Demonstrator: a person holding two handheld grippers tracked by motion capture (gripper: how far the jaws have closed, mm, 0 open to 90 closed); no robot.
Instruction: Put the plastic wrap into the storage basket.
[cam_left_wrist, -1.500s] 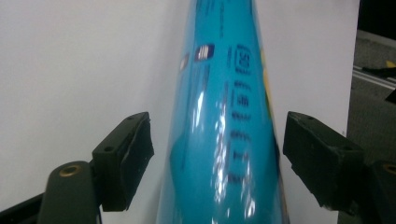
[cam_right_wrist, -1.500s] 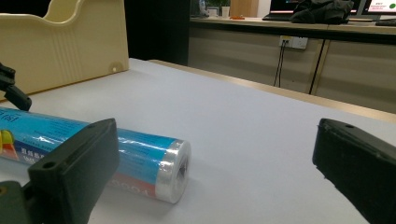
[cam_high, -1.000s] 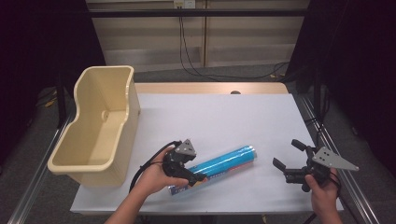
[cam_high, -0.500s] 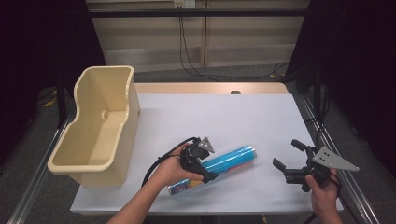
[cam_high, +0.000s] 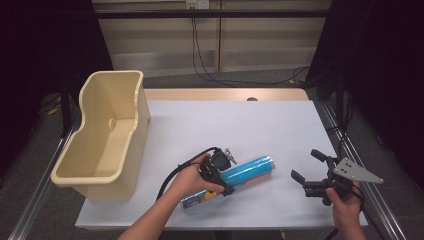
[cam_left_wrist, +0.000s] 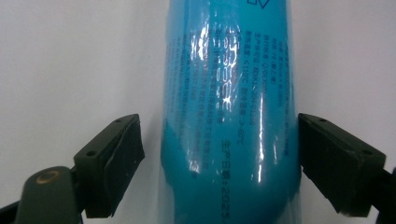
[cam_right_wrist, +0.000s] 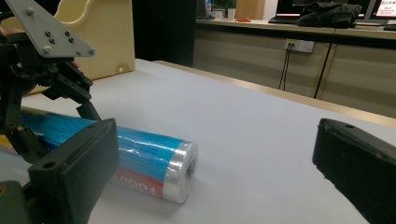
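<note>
A blue foil-wrapped roll (cam_high: 252, 169) lies slantwise on the white table (cam_high: 225, 125), near its front edge. My left gripper (cam_high: 225, 178) reaches down over the roll's middle, one jaw on each side. In the left gripper view the roll (cam_left_wrist: 229, 93) fills the space between the jaws of the left gripper (cam_left_wrist: 219, 120). The right pad (cam_left_wrist: 336, 163) sits at the roll's edge, and a strip of table shows at the left pad (cam_left_wrist: 116, 163). These jaws have just been closing. My right gripper (cam_high: 305, 164) hovers open to the right with nothing in it, facing the roll's silver end (cam_right_wrist: 182, 172).
A cream plastic bin (cam_high: 140, 120) stands on the table's left side, open at the top and with nothing in it. The same bin (cam_right_wrist: 107, 37) shows beyond the roll in the right gripper view. Cables hang behind the far edge of the table.
My left gripper has moved right along the roll, from near its lower left end toward its middle, and its hand has turned. The right gripper has stayed where it was.
</note>
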